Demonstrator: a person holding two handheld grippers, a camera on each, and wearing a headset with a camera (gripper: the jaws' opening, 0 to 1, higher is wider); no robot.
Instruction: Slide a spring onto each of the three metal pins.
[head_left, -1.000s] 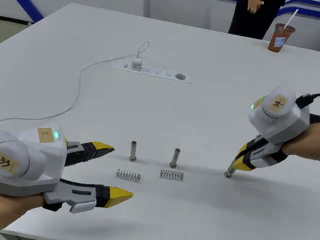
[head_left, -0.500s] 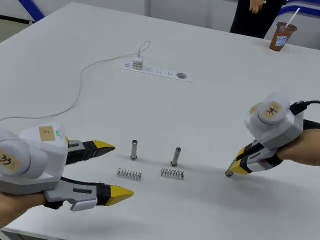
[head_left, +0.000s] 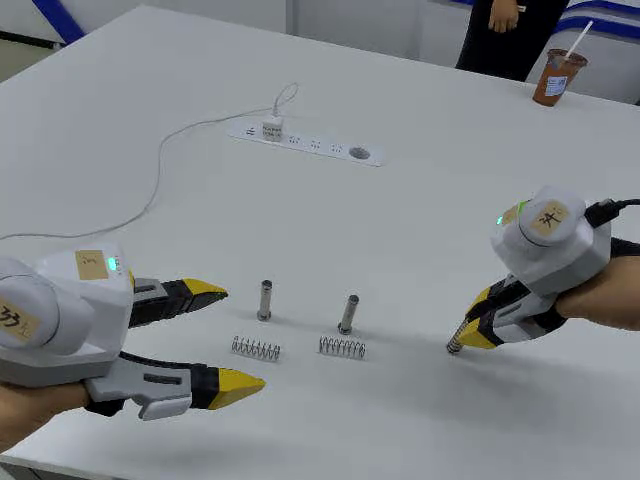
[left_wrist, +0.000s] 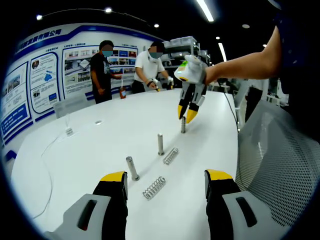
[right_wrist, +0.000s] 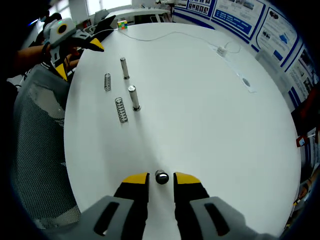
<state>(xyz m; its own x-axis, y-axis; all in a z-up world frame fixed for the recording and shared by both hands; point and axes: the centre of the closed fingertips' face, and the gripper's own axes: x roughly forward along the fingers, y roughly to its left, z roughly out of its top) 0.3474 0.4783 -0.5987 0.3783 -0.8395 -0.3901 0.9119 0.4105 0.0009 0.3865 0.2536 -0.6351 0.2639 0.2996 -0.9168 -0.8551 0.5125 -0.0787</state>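
The left gripper (head_left: 222, 337) is wide open and holds nothing. The left spring (head_left: 256, 349) lies flat just to its right, with its long axis running left to right, nearly in line with the jaws. It lies just near of the bare left pin (head_left: 264, 300). The right spring (head_left: 342, 347) lies the same way beside the middle pin (head_left: 348, 314). The right gripper (head_left: 478, 322) is well apart from these, with its jaws a little parted over the right pin (right_wrist: 161, 177), which seems to already carry a spring. A sticker (head_left: 12, 322) on the left gripper reads "33"; other writing is not readable.

The left tool (head_left: 243, 337) carries a sticker (head_left: 15, 322) reading "33".
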